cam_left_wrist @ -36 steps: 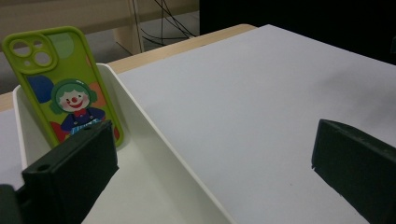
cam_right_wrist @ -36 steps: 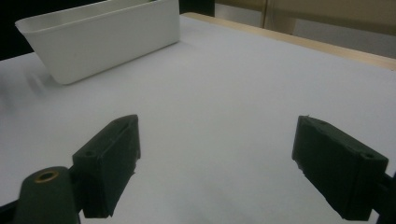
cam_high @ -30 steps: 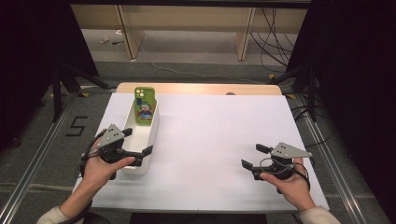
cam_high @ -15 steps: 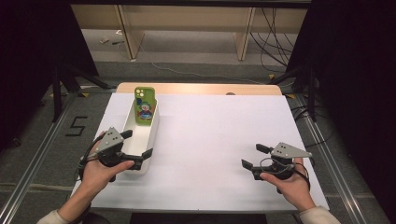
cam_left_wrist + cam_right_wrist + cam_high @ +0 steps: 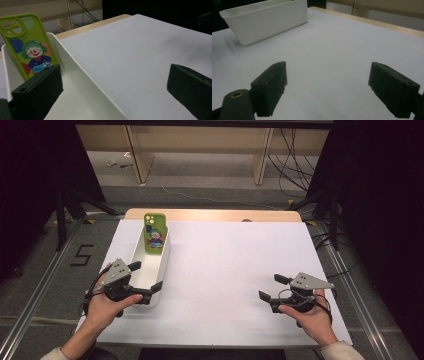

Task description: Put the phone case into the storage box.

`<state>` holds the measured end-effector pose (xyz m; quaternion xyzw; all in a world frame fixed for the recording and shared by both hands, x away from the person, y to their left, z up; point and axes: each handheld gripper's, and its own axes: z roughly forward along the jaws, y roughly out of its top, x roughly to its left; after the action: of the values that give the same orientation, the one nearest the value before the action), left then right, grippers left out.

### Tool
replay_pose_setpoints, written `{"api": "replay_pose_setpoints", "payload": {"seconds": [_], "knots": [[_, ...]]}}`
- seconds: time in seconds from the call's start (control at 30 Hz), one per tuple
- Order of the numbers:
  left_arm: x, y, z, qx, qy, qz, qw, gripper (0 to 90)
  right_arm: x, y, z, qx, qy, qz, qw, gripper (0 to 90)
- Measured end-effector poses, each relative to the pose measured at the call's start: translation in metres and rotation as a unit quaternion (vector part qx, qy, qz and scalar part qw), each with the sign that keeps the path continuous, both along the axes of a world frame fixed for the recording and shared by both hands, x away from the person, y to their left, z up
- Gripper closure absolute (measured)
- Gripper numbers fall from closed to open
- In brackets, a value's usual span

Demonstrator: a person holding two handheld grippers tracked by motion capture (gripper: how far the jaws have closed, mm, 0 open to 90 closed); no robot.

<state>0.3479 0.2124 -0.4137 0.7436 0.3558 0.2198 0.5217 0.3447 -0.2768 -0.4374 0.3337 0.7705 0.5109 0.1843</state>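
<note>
The white bin [image 5: 161,254] with its phone case [image 5: 154,234] blocks the table's [image 5: 240,250] left; elsewhere lies open

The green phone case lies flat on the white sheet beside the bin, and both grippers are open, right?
Not quite. The green phone case stands propped inside the white bin, against its far end, as the left gripper view shows. Both the left gripper and right gripper are indeed open.

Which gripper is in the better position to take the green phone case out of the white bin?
Left. The left gripper is open at the near end of the white bin, facing the phone case leaning at its far end. The right gripper is open over bare table, far from the bin.
</note>
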Motion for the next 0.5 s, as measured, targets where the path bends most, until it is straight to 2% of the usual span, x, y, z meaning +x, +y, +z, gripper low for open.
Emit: {"api": "replay_pose_setpoints", "payload": {"seconds": [0.5], "knots": [[-0.0003,-0.0025,-0.0022,-0.005,-0.001,-0.007,1.0000,0.0,0.0001,-0.0006,-0.0001,-0.001,0.000,-0.001,1.0000,16.4]]}}
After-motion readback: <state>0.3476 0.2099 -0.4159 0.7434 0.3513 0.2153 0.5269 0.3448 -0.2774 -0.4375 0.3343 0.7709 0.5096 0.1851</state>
